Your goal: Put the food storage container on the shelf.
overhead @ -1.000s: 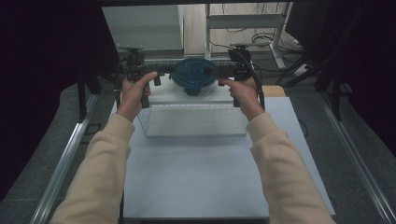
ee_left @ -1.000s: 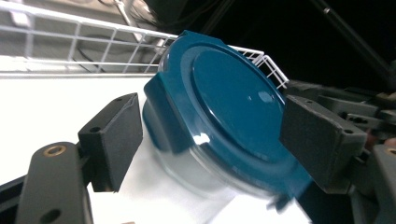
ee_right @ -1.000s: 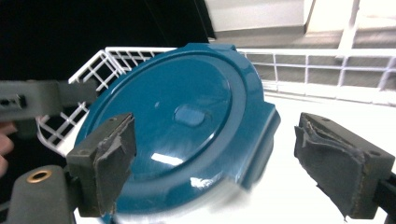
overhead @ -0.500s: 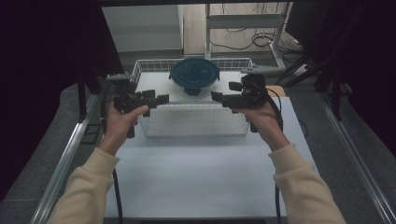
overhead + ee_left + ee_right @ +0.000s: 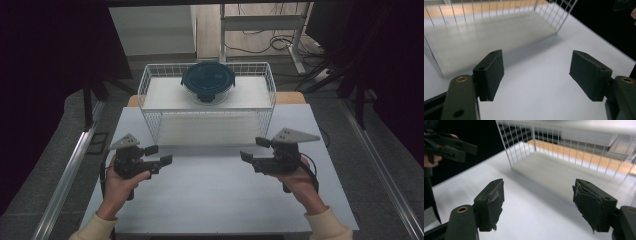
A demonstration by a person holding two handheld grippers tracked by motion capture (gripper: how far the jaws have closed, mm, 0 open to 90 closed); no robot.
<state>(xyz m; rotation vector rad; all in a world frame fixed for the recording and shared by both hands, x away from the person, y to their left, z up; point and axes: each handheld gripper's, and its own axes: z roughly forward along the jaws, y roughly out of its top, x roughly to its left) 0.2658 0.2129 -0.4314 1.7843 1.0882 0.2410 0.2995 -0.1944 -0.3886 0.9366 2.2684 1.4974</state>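
White worktop (image 5: 215,200) spread wide under everything, bare across its near half. Landmark: white wire basket (image 5: 150,90), set at the far middle of the worktop, long side toward the person, with a pale flat liner on its floor. Inside the basket, toward its far wall and about midway along it: round container with a dark blue clip lid (image 5: 208,81), upright, lid on, resting on the liner, well apart from both claws.

Nearer than the basket, off its left front corner: left claw (image 5: 161,154), held in a hand above the worktop, pointing inward toward the other claw, grey three-cornered plate on top. Jaws parted with nothing between them, having just been closing; seen in the left gripper view as two black pads (image 5: 489,74) well apart over bare white surface, the basket's front wall and liner just beyond them.

Nearer than the basket, off its right front corner: right claw (image 5: 251,149), likewise hand-held, pointing inward, plate on top, cable trailing back toward the wrist. Jaws wide apart and gripping nothing, having just been closing a little; in the right gripper view, worn pads (image 5: 491,204) with torn facing, the basket's corner wires ahead of them, and the left claw farther off at the upper left edge.

Both claws clear of the basket, touching neither it nor the container.
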